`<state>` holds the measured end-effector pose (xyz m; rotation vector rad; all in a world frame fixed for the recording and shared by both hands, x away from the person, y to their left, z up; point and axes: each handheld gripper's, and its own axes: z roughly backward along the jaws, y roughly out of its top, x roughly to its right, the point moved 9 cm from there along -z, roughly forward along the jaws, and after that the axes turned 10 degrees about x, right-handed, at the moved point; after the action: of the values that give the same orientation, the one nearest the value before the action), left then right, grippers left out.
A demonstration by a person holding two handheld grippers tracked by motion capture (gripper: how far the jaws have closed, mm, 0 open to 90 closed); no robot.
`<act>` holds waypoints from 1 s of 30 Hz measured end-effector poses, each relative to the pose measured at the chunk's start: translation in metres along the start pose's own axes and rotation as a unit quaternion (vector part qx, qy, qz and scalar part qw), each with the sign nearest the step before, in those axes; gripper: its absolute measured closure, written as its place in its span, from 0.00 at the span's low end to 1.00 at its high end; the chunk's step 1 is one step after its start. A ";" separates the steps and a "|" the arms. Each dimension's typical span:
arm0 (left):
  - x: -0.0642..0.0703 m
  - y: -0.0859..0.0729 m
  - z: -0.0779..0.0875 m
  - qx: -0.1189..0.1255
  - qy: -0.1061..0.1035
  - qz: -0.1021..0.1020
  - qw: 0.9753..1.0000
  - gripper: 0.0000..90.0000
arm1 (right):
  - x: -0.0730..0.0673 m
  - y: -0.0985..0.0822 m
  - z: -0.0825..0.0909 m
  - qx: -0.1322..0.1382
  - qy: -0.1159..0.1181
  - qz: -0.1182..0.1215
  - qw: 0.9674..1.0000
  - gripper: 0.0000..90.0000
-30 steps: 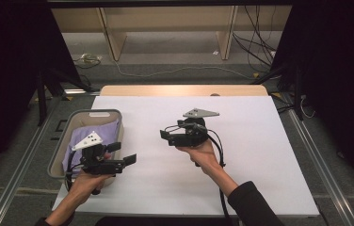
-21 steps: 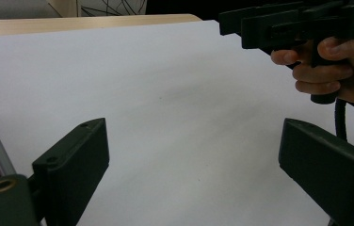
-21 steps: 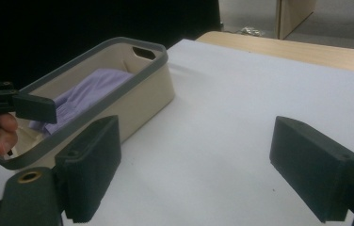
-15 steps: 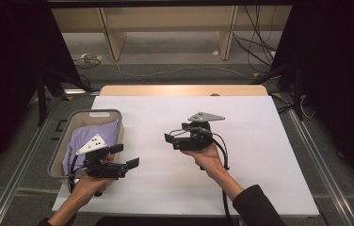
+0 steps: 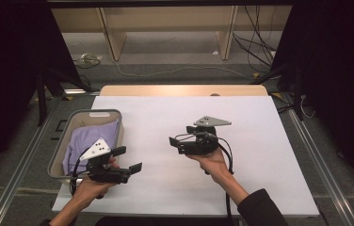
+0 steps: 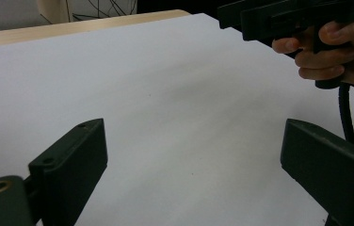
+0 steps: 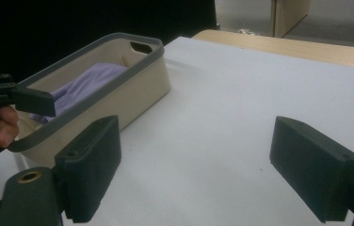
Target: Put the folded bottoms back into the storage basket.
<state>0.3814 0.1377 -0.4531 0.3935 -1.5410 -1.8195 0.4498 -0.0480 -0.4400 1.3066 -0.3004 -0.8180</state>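
A beige bin with a grey rim (image 5: 92, 113) stands at the table's left and holds a lilac cloth (image 5: 88, 139). Over the bin's near right corner, my left gripper (image 5: 127, 159) is open and empty, its jaws pointing right across the white sheet. My right gripper (image 5: 175, 145) hovers over mid-table, open and empty, jaws pointing left toward the bin. In the right gripper view, the right gripper (image 7: 194, 141) frames bare sheet beside the bin (image 7: 142, 94) and cloth (image 7: 85, 84). In the left gripper view, the left gripper (image 6: 194, 155) frames bare sheet, with the right gripper (image 6: 278, 19) beyond.
A white sheet (image 5: 260, 165) covers the table, with a strip of bare wood (image 5: 184, 90) at the far edge. Metal rails run along both sides. Shelf legs and cables lie on the floor beyond the table.
Both grippers have drifted a little toward the near edge. The left one has pulled back from over the bin to its near corner. Both stayed open.
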 end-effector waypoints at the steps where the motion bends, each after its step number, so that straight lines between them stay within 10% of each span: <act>1: 0.001 0.000 0.000 0.000 -0.001 -0.001 1.000 0.09 | 0.000 -0.001 0.001 0.000 -0.001 0.000 1.000 0.20; 30: 0.012 0.002 0.003 0.016 -0.013 -0.025 0.999 0.06 | -0.002 -0.009 0.036 0.020 -0.006 0.014 1.000 0.20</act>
<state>0.3713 0.1319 -0.4483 0.4289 -1.5937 -1.8459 0.4223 -0.0736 -0.4381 1.3336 -0.3453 -0.8000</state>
